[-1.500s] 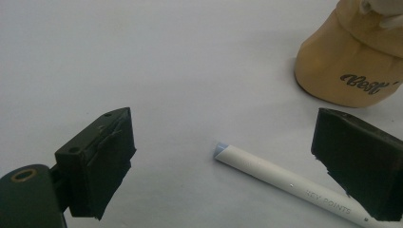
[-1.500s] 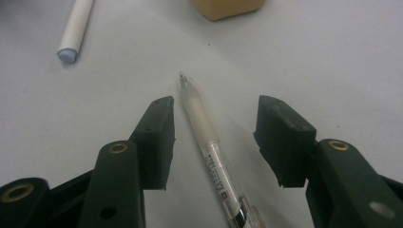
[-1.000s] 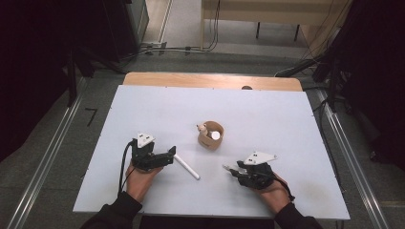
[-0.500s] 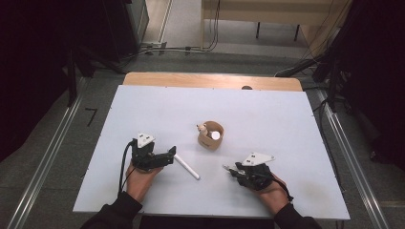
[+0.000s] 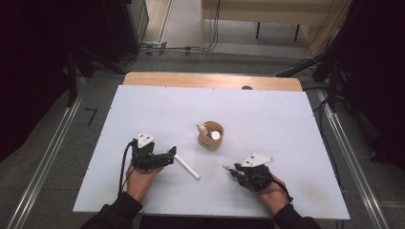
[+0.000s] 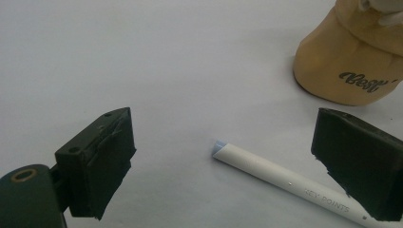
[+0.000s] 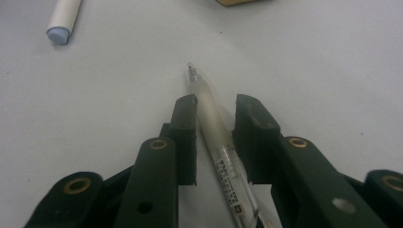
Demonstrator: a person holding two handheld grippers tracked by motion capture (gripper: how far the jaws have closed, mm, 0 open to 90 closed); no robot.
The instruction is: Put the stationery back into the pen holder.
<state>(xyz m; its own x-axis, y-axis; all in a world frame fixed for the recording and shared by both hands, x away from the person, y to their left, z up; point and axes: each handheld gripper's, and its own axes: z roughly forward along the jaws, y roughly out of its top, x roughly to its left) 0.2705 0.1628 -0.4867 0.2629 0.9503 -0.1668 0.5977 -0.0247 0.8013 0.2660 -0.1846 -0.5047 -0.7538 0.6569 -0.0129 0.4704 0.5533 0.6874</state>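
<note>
One pen (image 7: 211, 124), one cap (image 5: 186, 166), one cup (image 5: 210, 135).

Light: even and soft on the white table (image 5: 267, 119); surroundings beyond it fall dark.
Shadows: faint, beside the tan cup (image 6: 349, 61).
Focus: high view slightly soft; the cup's top blurs in the left gripper view.

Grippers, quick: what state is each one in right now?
Left gripper: open, holding nothing; white pen cap lies between its jaws.
Right gripper: jaws have just been closing around the clear pen, narrow gaps remain, not gripped yet.
</note>
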